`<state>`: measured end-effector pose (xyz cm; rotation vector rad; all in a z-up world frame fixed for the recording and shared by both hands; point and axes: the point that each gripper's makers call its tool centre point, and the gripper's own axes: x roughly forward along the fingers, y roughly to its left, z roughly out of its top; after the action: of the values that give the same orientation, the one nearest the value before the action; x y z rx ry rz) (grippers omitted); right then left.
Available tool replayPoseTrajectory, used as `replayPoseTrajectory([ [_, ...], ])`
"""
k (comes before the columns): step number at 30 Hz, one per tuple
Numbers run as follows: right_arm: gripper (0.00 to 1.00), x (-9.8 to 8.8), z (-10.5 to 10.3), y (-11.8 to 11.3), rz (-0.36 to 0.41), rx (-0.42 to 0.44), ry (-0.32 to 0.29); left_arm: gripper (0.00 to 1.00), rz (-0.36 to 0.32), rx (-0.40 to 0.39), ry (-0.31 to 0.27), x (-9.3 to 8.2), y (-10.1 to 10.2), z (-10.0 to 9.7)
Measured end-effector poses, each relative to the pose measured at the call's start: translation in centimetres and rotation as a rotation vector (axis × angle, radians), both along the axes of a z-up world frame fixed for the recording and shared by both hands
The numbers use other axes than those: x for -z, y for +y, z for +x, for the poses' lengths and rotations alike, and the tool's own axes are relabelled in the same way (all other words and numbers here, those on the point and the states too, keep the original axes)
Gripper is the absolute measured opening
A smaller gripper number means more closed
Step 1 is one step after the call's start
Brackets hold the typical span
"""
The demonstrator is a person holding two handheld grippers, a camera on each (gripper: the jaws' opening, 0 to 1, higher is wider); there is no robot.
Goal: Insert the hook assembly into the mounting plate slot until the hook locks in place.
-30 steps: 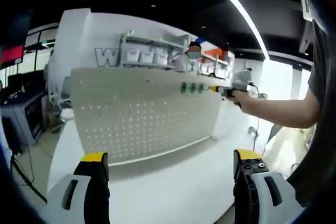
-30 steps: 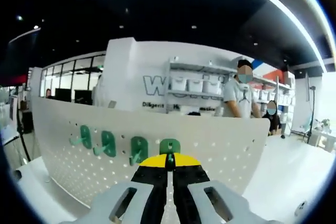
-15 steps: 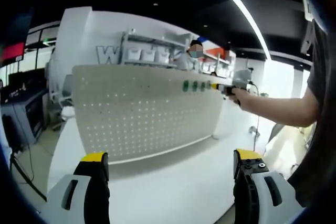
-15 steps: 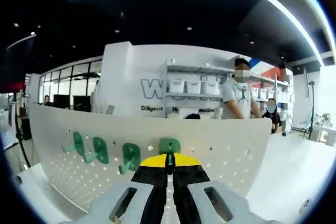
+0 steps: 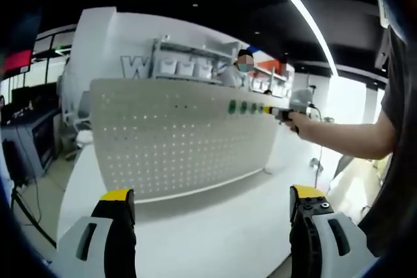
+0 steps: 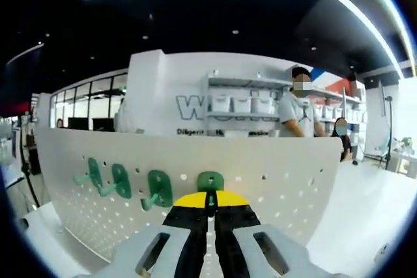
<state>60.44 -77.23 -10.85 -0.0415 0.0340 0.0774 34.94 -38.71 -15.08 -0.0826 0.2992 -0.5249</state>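
A green hook (image 6: 210, 181) is pinched by the right gripper (image 6: 210, 208) against the pegboard (image 6: 273, 187); the left gripper (image 5: 212, 209) is held spread before it.

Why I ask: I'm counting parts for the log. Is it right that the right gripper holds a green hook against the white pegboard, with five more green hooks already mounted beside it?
Not quite: the count is wrong. In the right gripper view, the right gripper holds a green hook against the white pegboard, with three more green hooks mounted beside it, not five.
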Motion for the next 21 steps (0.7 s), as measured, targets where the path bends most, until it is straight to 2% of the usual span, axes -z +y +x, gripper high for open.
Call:
replayPoseTrajectory([
  [5, 0.00, 0.1, 0.3, -0.1, 0.001, 0.003, 0.002, 1.00, -0.008, -0.021, -0.011, -0.3, 0.5, -0.2],
  [21, 0.00, 0.2, 0.1, 0.2, -0.004, 0.006, 0.015, 1.00, -0.031, -0.082, -0.013, 0.1, 2.0, -1.7],
])
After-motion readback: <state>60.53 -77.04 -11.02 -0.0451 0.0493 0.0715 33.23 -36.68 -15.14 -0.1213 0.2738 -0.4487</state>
